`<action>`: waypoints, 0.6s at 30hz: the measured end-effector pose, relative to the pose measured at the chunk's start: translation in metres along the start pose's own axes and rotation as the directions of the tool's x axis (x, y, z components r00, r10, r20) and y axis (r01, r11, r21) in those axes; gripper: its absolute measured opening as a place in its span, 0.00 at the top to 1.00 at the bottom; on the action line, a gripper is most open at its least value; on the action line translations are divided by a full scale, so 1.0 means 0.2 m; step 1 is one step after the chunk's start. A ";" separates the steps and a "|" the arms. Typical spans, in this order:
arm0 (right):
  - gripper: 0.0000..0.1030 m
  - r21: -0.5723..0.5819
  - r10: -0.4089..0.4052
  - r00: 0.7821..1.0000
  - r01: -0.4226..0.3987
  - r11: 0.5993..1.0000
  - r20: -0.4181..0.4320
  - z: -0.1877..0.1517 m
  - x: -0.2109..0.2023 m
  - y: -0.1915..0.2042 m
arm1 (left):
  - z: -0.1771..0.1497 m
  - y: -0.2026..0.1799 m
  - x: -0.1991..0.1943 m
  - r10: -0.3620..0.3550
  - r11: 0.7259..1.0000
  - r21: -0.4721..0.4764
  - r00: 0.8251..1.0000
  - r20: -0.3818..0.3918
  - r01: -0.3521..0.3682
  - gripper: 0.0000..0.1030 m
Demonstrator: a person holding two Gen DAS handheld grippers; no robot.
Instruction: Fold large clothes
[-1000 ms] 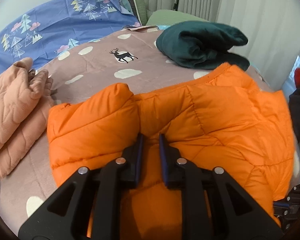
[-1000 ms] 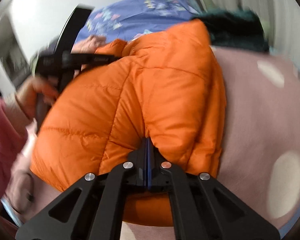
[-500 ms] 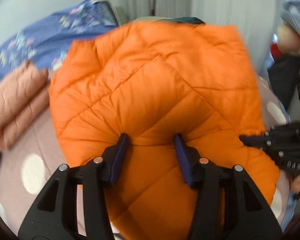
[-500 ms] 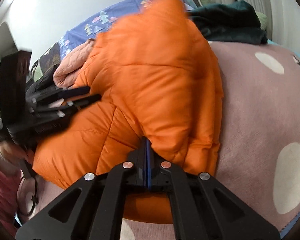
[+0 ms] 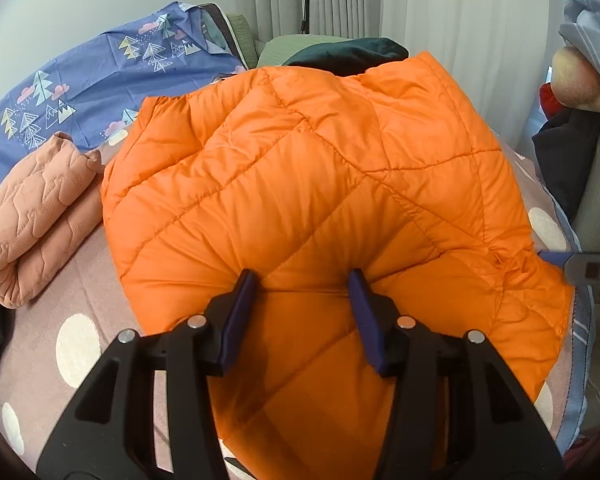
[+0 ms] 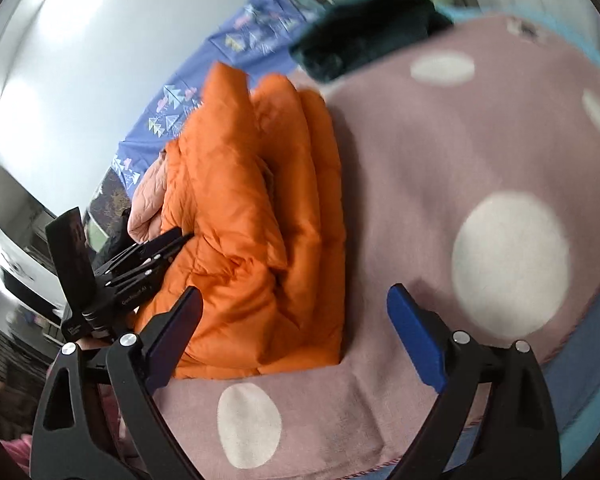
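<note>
Both your grippers have their fingers apart and grip nothing: the left gripper [image 5: 305, 296] straddles a bulge of the jacket [image 5: 320, 184], which lies folded mid-bed [image 6: 440, 184], and the right gripper [image 6: 296, 332] hangs free at the jacket's 5 o'clock corner. That puffy fill could spring the fold open, and a careless left withdrawal might drag the top layer askew.

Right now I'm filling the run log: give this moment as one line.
stage: fold laid down | orange jacket: folded on spotted blanket | left claw: open, against jacket | right claw: open, off jacket
</note>
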State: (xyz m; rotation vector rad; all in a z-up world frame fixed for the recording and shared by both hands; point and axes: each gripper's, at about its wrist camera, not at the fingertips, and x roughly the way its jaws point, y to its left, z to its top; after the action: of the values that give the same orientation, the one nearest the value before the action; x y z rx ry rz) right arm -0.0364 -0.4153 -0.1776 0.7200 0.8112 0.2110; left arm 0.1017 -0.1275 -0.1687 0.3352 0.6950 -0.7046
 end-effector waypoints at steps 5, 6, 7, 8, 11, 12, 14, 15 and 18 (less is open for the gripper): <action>0.09 0.017 0.006 0.999 -0.005 1.000 -0.033 0.05 0.09 0.02 | 0.00 0.00 0.01 -0.008 1.000 -0.003 1.000 0.000 0.008 0.52; 0.09 0.027 0.022 0.999 -0.021 0.999 -0.046 0.06 0.12 0.02 | 0.00 0.00 0.01 -0.010 1.000 -0.003 1.000 0.003 0.010 0.52; 0.08 0.035 0.036 0.998 -0.034 0.999 -0.055 0.06 0.12 0.00 | -0.01 0.00 0.00 -0.012 1.000 -0.005 1.000 0.005 0.012 0.52; 0.08 0.047 0.055 0.996 -0.052 0.998 -0.070 0.09 0.15 0.01 | -0.01 0.01 0.00 -0.019 1.000 -0.010 1.000 0.008 0.019 0.52; 0.07 0.056 0.103 0.990 -0.098 0.994 -0.100 0.13 0.25 0.05 | -0.02 0.03 0.00 -0.031 0.999 -0.022 0.999 0.011 0.031 0.52; 0.07 0.049 0.091 0.990 -0.087 0.995 -0.103 0.14 0.28 0.06 | -0.02 0.03 0.00 -0.032 0.999 -0.022 0.999 0.011 0.032 0.52; 0.40 0.056 0.046 0.996 -0.042 0.998 -0.074 0.14 0.29 0.07 | -0.02 0.04 0.00 -0.031 0.999 -0.024 0.999 0.010 0.031 0.52; 0.44 0.071 0.053 0.996 -0.048 0.996 -0.073 0.14 0.29 0.06 | -0.02 0.04 0.00 -0.030 0.999 -0.025 1.000 0.010 0.030 0.52; 0.63 0.116 0.073 0.995 -0.065 0.991 -0.065 0.13 0.26 0.01 | -0.02 0.04 0.00 -0.037 0.999 -0.020 0.999 0.011 0.037 0.51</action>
State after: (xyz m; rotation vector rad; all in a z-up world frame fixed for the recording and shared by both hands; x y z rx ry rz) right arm 0.0174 -0.4045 -0.1945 0.8526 0.8698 0.2546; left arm 0.1055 -0.1201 -0.1722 0.3010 0.6993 -0.7334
